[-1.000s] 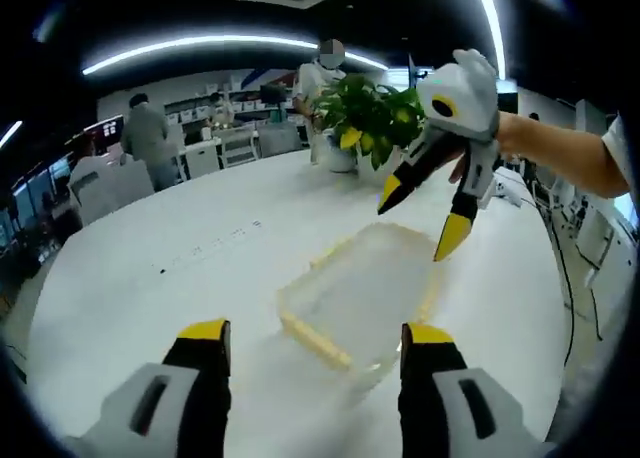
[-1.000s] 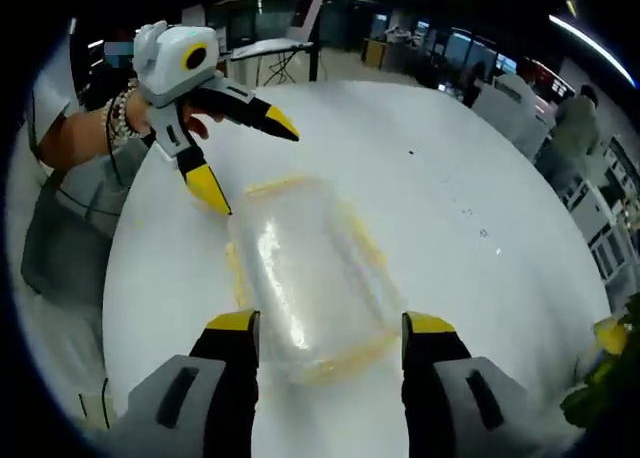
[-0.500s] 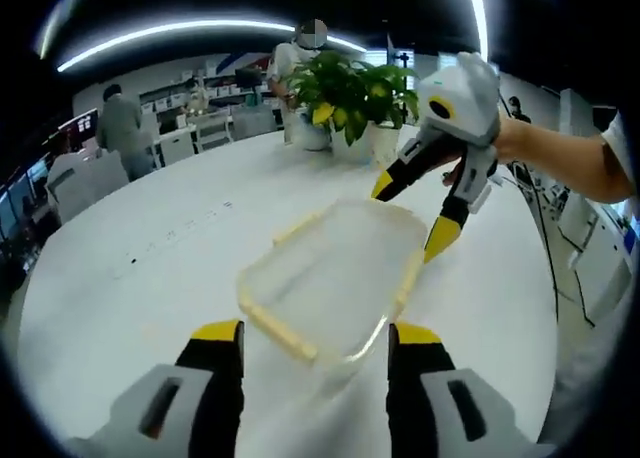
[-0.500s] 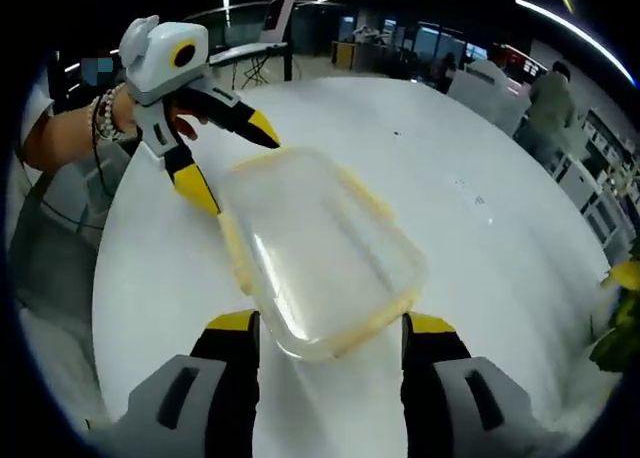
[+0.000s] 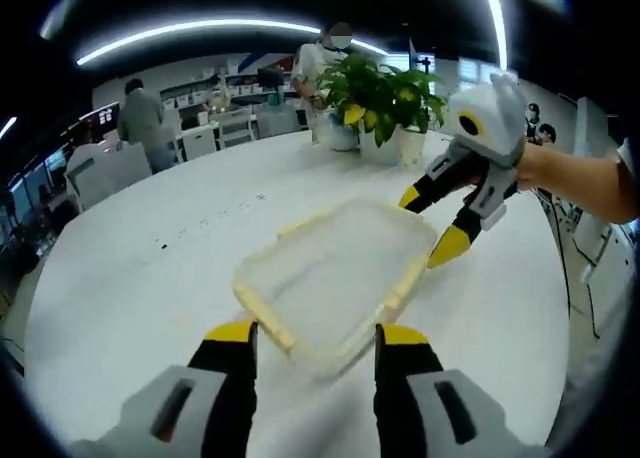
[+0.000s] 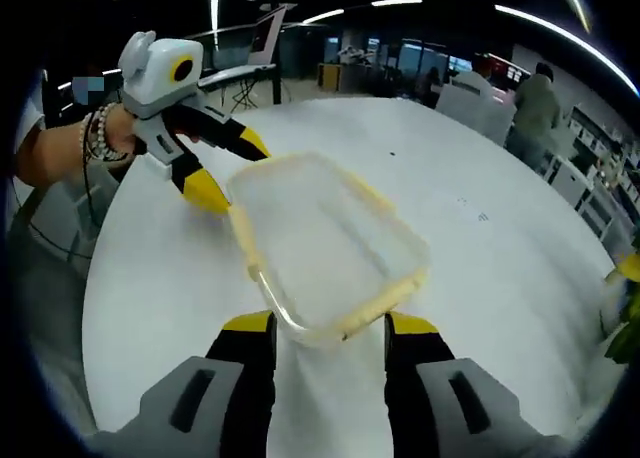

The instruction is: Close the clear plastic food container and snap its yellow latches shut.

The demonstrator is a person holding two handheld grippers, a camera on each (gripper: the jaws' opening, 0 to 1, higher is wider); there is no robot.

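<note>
A clear plastic food container (image 5: pixel 335 273) with yellow latches along its rim lies on the white round table (image 5: pixel 120 278), its lid on top. My left gripper (image 5: pixel 316 335) is open, and the container's near end sits between its yellow-tipped jaws. At the opposite end my right gripper (image 5: pixel 430 223), held by a hand, has its jaws spread at the far corner. In the right gripper view the container (image 6: pixel 325 240) reaches down between my open right gripper (image 6: pixel 330 324), and the left gripper (image 6: pixel 230 168) meets its far left corner.
A potted plant (image 5: pixel 385 103) stands at the table's far side, and its leaves (image 6: pixel 625 308) reach into the right gripper view. People and office chairs (image 5: pixel 145 138) fill the room behind. The table edge curves away close to the left gripper's hand (image 6: pixel 105 143).
Both grippers have come closer to the container, so its ends now sit between their jaws. Both pairs of jaws have narrowed a little.
</note>
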